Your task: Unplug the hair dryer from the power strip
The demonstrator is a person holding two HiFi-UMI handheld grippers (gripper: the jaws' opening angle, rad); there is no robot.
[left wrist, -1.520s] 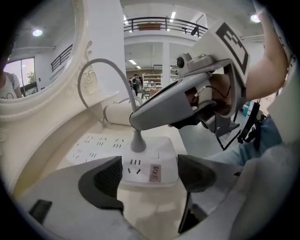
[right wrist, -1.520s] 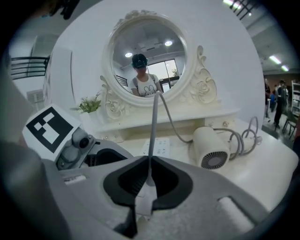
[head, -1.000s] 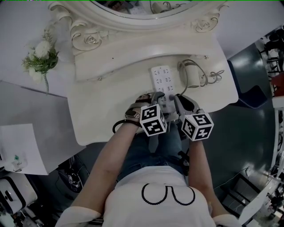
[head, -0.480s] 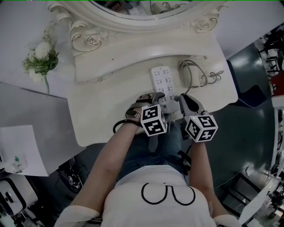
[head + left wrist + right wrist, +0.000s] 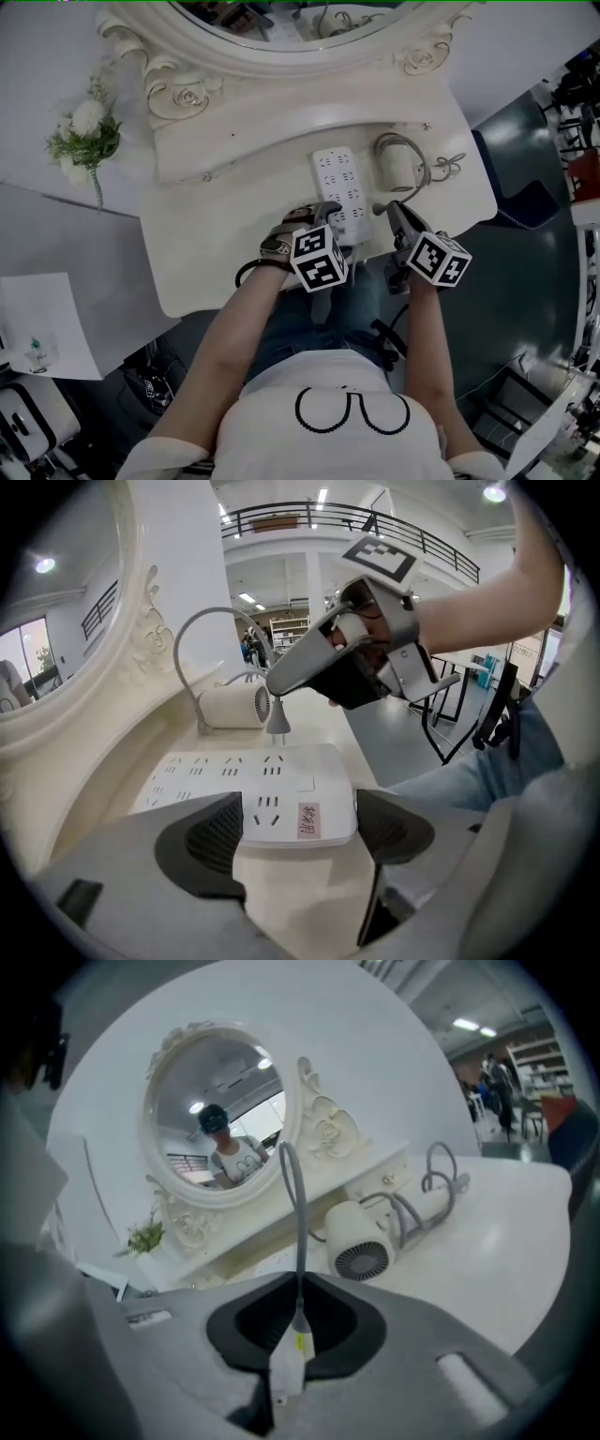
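Observation:
The white power strip (image 5: 337, 190) lies on the cream vanity table (image 5: 216, 253). My left gripper (image 5: 330, 216) is shut on its near end, and in the left gripper view a pad sits against each side of the strip (image 5: 253, 785). My right gripper (image 5: 275, 684) is shut on the hair dryer's white plug (image 5: 277, 722), which hangs just above the strip with its prongs free of the sockets. In the right gripper view the plug (image 5: 287, 1368) sits between the jaws and its grey cord (image 5: 298, 1232) runs up to the cream hair dryer (image 5: 361, 1241). The dryer (image 5: 401, 169) lies right of the strip.
An oval mirror (image 5: 281, 28) in an ornate frame stands at the back of the table. White flowers (image 5: 86, 131) lie to the left and a paper sheet (image 5: 47, 323) lower left. The table's right edge drops to dark floor (image 5: 525, 281).
My right gripper has moved right, away from the strip, with the plug in it, and has rolled. The left gripper has stayed on the strip.

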